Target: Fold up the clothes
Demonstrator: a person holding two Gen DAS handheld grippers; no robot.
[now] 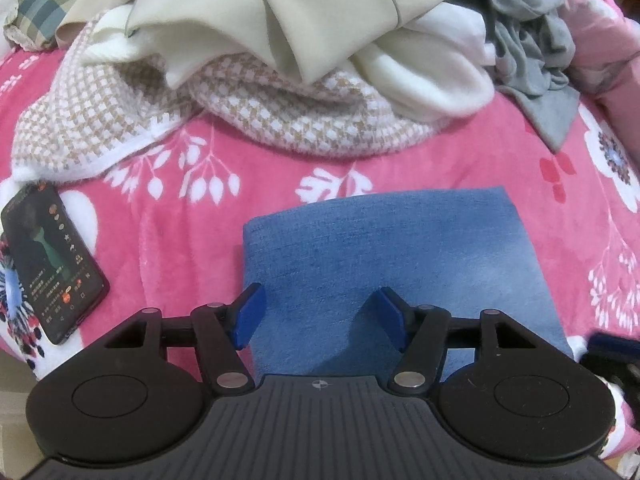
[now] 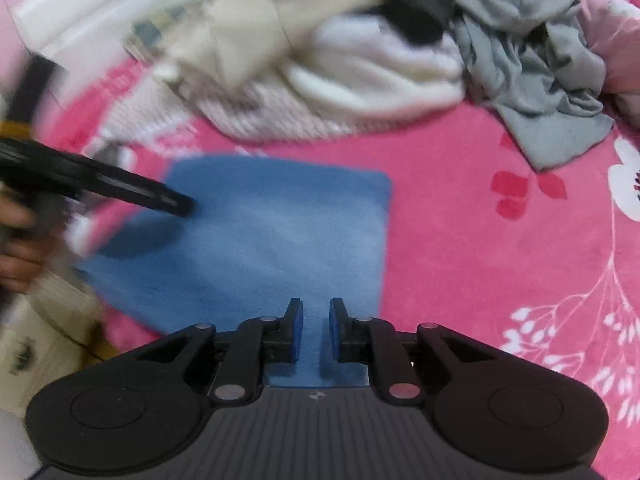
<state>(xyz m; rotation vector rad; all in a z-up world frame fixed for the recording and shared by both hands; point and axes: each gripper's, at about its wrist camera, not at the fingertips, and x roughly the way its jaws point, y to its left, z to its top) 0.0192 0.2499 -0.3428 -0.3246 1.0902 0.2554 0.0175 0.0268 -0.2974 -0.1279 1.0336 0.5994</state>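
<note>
A folded blue denim garment (image 1: 392, 248) lies flat on the pink floral blanket (image 1: 180, 220). My left gripper (image 1: 320, 314) hovers over the garment's near left part, open, with nothing between its blue pads. In the right wrist view the same denim (image 2: 260, 232) is blurred. My right gripper (image 2: 317, 322) is above its near right edge. Its jaws stand a narrow gap apart, and only the flat cloth below shows through the gap. A hand (image 2: 20, 240) at the left holds the left gripper, whose finger (image 2: 172, 202) reaches over the denim's left corner.
A heap of clothes fills the back: a beige houndstooth knit (image 1: 280, 120), cream garments (image 1: 280, 12) and a crumpled grey one (image 1: 532, 52). A phone with a lit screen (image 1: 52, 260) lies on the blanket left of the denim. Bare blanket (image 2: 480, 240) lies right of the denim.
</note>
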